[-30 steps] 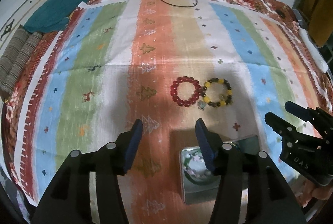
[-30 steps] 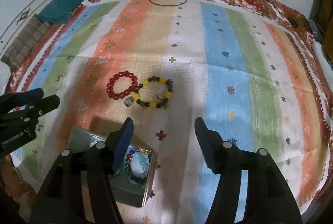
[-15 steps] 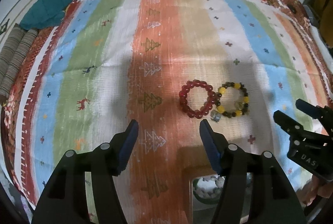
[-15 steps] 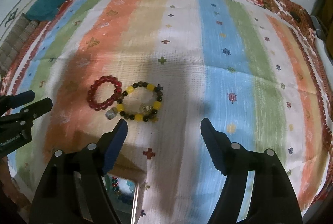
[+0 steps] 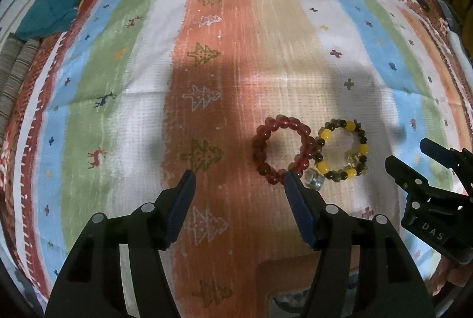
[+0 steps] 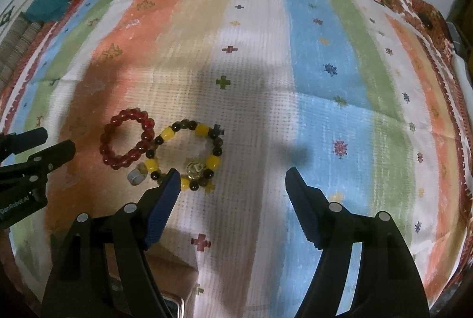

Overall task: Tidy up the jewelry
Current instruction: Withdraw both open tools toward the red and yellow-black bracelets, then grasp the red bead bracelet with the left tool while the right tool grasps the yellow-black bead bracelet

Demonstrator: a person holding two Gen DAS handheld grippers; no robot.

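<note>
Both views are dimly lit and tinted warm, with soft grain throughout. A broad shadow is cast over the striped cloth point(image 5: 147, 111) just beyond the red bead bracelet point(image 5: 280, 152) – its edges are blurred, so the light is taken to fall from above and behind. No glare is seen. Strong fisheye bending is shown at the cloth's edges – straight stripes are curved, and the frame corners are blacked out.
</note>
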